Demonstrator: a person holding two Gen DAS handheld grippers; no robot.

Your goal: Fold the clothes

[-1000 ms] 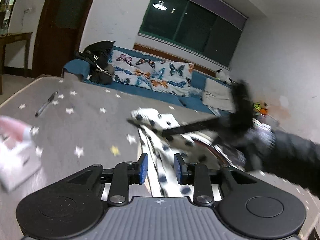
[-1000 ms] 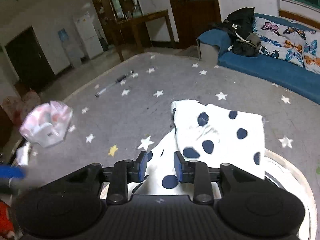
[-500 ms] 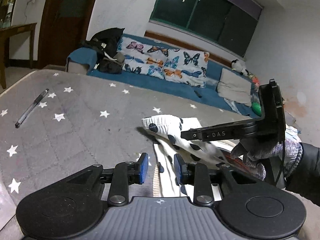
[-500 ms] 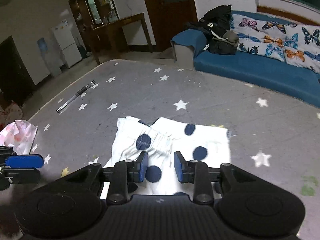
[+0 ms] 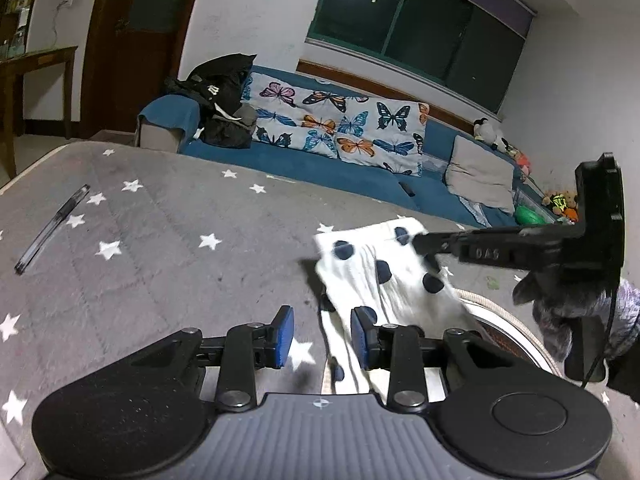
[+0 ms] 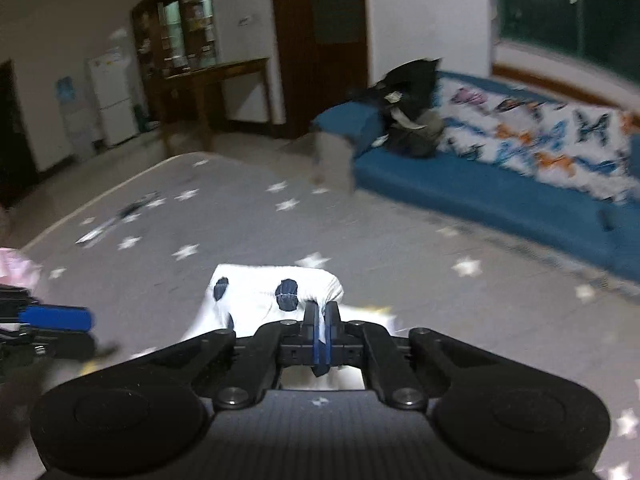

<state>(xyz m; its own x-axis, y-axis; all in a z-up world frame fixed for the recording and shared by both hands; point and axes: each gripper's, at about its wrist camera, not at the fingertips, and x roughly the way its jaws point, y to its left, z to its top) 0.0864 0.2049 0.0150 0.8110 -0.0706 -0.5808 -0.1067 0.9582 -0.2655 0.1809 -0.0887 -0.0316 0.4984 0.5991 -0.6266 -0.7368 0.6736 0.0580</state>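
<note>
Right gripper (image 6: 320, 314), its 2 blue pads pressed together on the right edge of the white dotted cloth (image 6: 276, 292), held that edge up off the grey star mat (image 5: 160, 240). Left gripper (image 5: 322, 334) stood with pads apart, the cloth's near part lying between them, not pinched. A pen (image 5: 52, 228) lay far left on the mat; a blue sofa (image 5: 320, 168) ran behind.
</note>
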